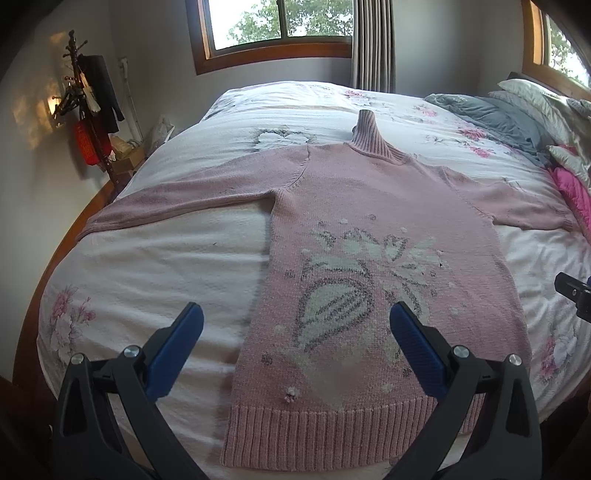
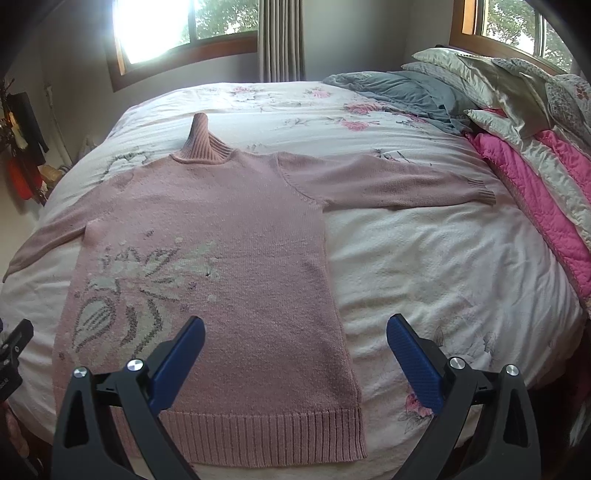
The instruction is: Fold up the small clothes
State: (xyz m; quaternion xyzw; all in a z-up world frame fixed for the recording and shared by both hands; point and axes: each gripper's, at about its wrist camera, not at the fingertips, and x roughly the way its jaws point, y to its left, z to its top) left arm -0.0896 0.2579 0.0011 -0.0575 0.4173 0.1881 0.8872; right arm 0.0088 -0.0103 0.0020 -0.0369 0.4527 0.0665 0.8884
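Note:
A pink knitted turtleneck sweater (image 1: 373, 206) with a white and grey flower pattern lies flat and face up on the bed, both sleeves spread sideways, hem nearest me. My left gripper (image 1: 295, 321) hovers open above the sweater's lower left part, empty. In the right wrist view the same sweater (image 2: 240, 236) fills the left half, its right sleeve (image 2: 399, 184) stretched toward the pillows. My right gripper (image 2: 295, 328) hangs open over the sweater's lower right edge, holding nothing. A bit of the right gripper's body (image 1: 576, 295) shows at the left view's right edge.
The bed (image 2: 443, 266) has a white floral cover. A grey blanket (image 2: 406, 92), pillows (image 2: 480, 70) and a pink quilt (image 2: 546, 192) pile at the right. A coat stand (image 1: 88, 110) with hanging items stands left of the bed. Windows (image 1: 280, 22) and a curtain lie behind.

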